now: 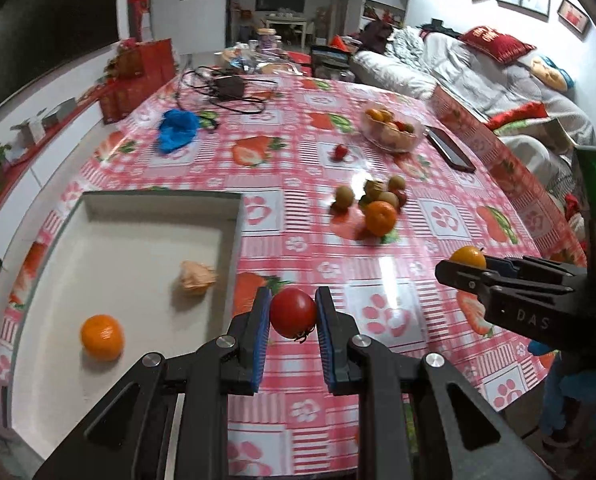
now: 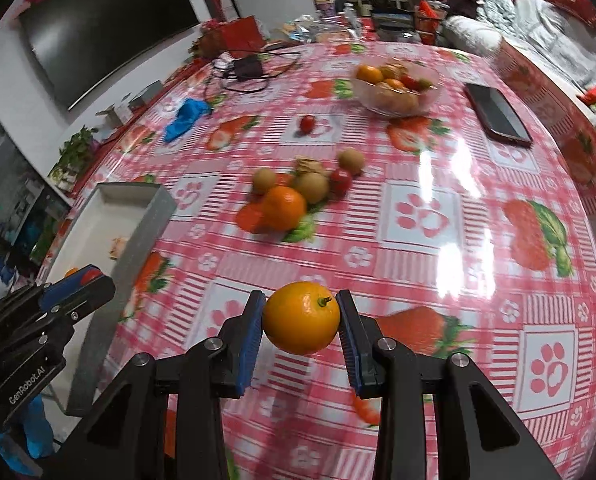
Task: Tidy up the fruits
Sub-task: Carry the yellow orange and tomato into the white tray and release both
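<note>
Left gripper [image 1: 293, 312] first: we are seeing its blue pads clamping a small red tomato [image 1: 293, 313], lifted clear of the checked tablecloth [image 1: 378, 272] and hanging just beside the near corner of the grey tray [image 1: 233, 240]. Inside that tray an orange [image 1: 101, 337] and a pale crumpled husk [image 1: 195, 278] are already lying. We are judging the risk here: the tomato is smooth and round, held only at its sides, so a tilt or a jolt over the tray wall could be letting it slip and roll off. Moving rightward, the loose cluster of fruit [image 1: 378, 204] is sitting mid-table, and one careless sweep could be scattering it. Right gripper [image 2: 301, 318] now: we are watching it pinching a yellow-orange citrus [image 2: 301, 318] by its flanks, stem toward the camera, also off the cloth. Both tools are pointing forward across the table, roughly level, the right one hovering well apart from the tray. Far right, a phone [image 2: 498, 114] is lying near the glass bowl [image 2: 432, 94].
</note>
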Tool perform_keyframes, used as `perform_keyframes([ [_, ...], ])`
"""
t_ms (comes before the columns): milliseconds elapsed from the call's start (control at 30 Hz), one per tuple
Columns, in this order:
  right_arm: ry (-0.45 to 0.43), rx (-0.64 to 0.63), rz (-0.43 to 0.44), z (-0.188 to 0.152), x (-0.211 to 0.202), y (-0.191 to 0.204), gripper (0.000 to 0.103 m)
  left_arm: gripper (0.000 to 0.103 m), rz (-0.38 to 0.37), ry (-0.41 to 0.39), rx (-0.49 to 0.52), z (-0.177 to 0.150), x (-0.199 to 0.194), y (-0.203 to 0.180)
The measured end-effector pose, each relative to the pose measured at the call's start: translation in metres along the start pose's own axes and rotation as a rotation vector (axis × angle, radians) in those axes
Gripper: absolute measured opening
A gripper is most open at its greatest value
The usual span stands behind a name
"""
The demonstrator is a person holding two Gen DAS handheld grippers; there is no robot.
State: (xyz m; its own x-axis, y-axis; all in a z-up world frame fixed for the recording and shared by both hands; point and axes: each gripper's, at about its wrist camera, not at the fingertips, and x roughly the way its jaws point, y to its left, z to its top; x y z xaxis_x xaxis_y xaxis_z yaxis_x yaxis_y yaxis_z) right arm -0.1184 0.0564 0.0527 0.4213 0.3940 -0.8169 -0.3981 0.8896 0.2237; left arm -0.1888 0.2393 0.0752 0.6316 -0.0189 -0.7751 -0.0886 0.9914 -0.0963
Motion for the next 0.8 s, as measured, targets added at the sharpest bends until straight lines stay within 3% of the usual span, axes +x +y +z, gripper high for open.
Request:
perform_keyframes([
  [800, 0.047, -0.233, 0.051, 0.012, 0.020, 0.134, 0.037, 0.024, 0.062, -0.036, -0.185, -0.038, -0.025, 0.105],
])
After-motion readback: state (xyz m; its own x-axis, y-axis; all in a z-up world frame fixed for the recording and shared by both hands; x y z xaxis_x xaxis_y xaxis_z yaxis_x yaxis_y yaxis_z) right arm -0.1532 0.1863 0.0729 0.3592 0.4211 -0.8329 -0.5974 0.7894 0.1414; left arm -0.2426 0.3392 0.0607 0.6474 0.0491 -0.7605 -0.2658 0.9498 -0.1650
